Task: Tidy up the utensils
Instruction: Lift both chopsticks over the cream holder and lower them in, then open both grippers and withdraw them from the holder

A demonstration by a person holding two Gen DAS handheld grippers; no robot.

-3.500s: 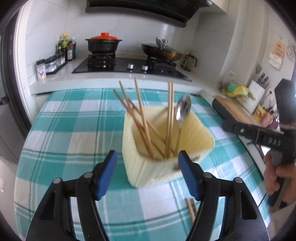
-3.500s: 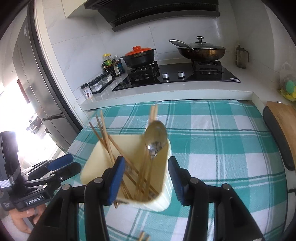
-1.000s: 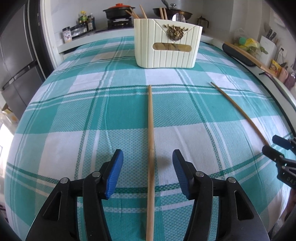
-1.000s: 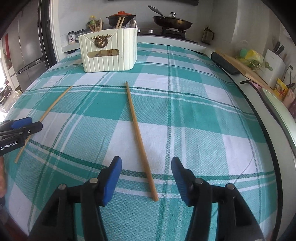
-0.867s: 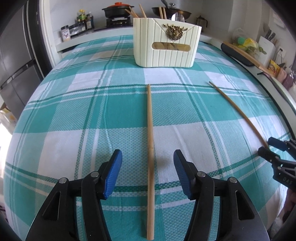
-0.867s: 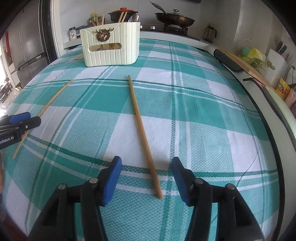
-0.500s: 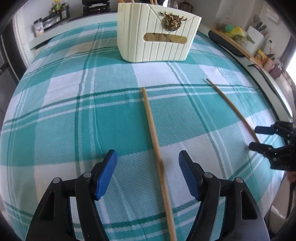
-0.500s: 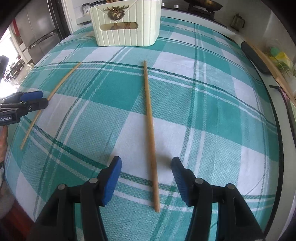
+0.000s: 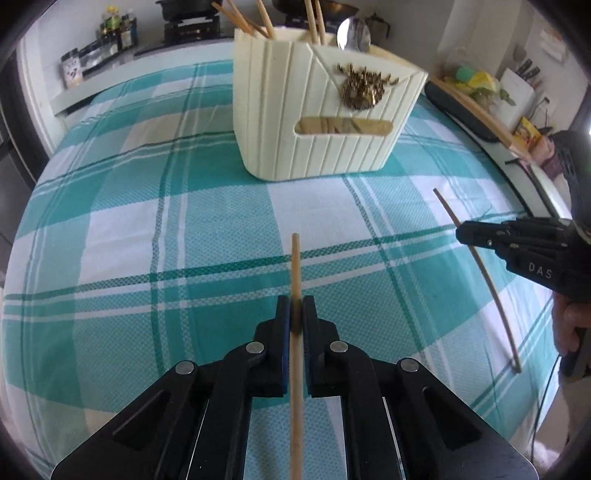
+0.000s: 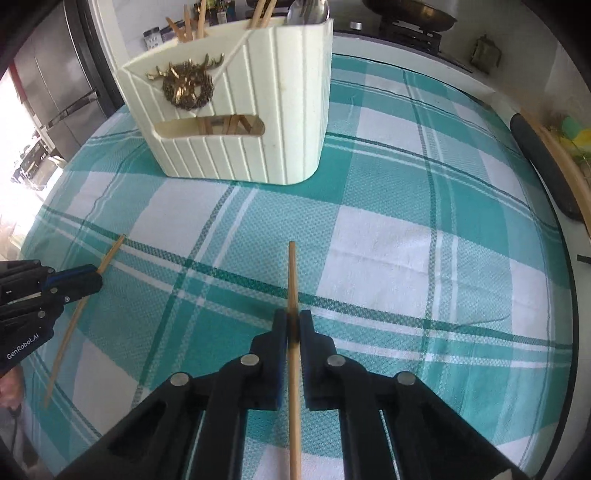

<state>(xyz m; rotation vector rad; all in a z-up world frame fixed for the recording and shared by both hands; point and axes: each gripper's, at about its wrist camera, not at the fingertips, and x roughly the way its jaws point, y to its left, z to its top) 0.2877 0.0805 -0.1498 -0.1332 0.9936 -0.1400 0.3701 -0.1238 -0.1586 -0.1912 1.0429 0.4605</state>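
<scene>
A cream ribbed utensil holder (image 9: 325,122) with a gold deer emblem stands on the teal plaid tablecloth (image 9: 147,229), holding several chopsticks and a spoon; it also shows in the right wrist view (image 10: 240,110). My left gripper (image 9: 295,314) is shut on a wooden chopstick (image 9: 295,266) that points at the holder. My right gripper (image 10: 292,321) is shut on a second chopstick (image 10: 291,273). In the left wrist view the right gripper (image 9: 461,232) shows at the right, gripping its chopstick (image 9: 495,295). In the right wrist view the left gripper (image 10: 96,280) shows at the left with its chopstick (image 10: 70,332).
A stove with pots and spice jars (image 9: 107,29) lines the counter behind the table. A dark board and wooden cutting board (image 9: 472,114) lie along the right counter edge. A fridge (image 10: 55,85) stands at the left.
Both grippers have closed, each on its chopstick, and have lifted them off the cloth. Both have moved closer to the holder.
</scene>
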